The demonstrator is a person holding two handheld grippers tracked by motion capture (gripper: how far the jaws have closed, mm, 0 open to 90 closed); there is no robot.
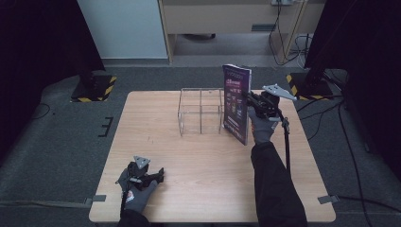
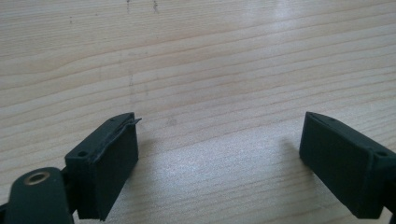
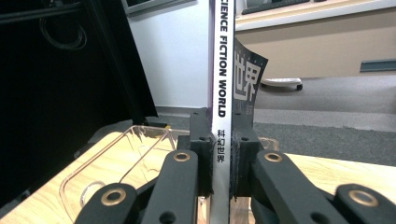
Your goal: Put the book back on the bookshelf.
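- High view: right gripper [image 1: 250, 100] clamped on the spine of an upright magazine [image 1: 236, 101], just beside the clear rack [image 1: 201, 111], probably for slotting in.
- Left gripper [image 1: 160, 175] rested on the table [image 1: 213, 161], jaws wide apart, empty, likely idle.

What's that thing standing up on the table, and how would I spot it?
Look at the far side of the wooden table, beside the clear rack. Just right of it, the right claw pinches a thin magazine upright by its spine. Its purple cover and white spine reading SCIENCE FICTION WORLD set it apart from the see-through rack.
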